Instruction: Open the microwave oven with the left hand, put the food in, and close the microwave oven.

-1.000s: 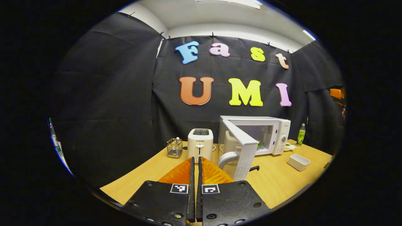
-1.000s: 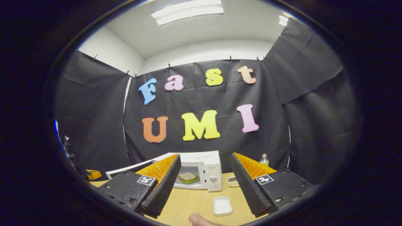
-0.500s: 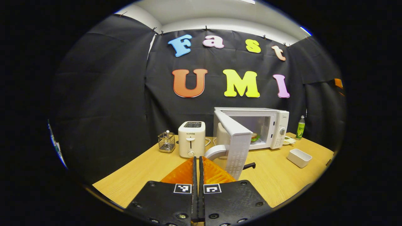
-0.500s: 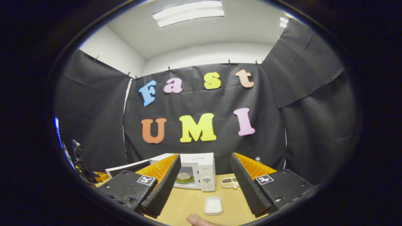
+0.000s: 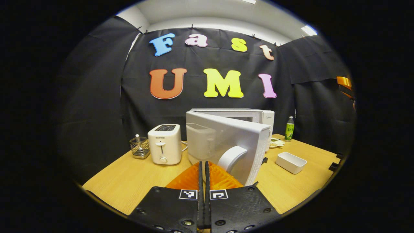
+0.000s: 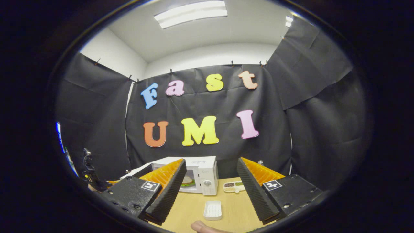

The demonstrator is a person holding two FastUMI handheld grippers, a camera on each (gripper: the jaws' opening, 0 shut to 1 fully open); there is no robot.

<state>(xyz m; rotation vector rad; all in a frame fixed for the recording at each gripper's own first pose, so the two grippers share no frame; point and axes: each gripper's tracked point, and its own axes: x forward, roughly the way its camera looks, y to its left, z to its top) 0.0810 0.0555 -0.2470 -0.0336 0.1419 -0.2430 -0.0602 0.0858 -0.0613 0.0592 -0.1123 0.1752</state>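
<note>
- Left gripper view: left gripper low at the near edge of the counter, jaws together w/ nothing between them. Looks set up as a blunt pusher, not a grasp.
- Microwave oven stands at the back; its door is swung partway toward shut, outer face & curved handle just ahead of the jaw tips. Can't tell if the tips touch the door.
- Door angle hides the cavity here, so the food isn't readable from this side.
- Toaster & wire basket sit left of the oven, white tray & green bottle to its right; all outside the door's swing, prob. why they're parked there.
- Right gripper view: right gripper held back & high over the counter, jaws wide apart, holding nothing; likely kept off so the door can swing.
- Sandwich lies inside the oven cavity, seen through the gap past the door, so the food step looks done.
- White tray on the counter in front, small snack dish beside the oven.
- A fingertip shows at the bottom edge.
- Left to do, by my read: push the door fully shut.
</note>
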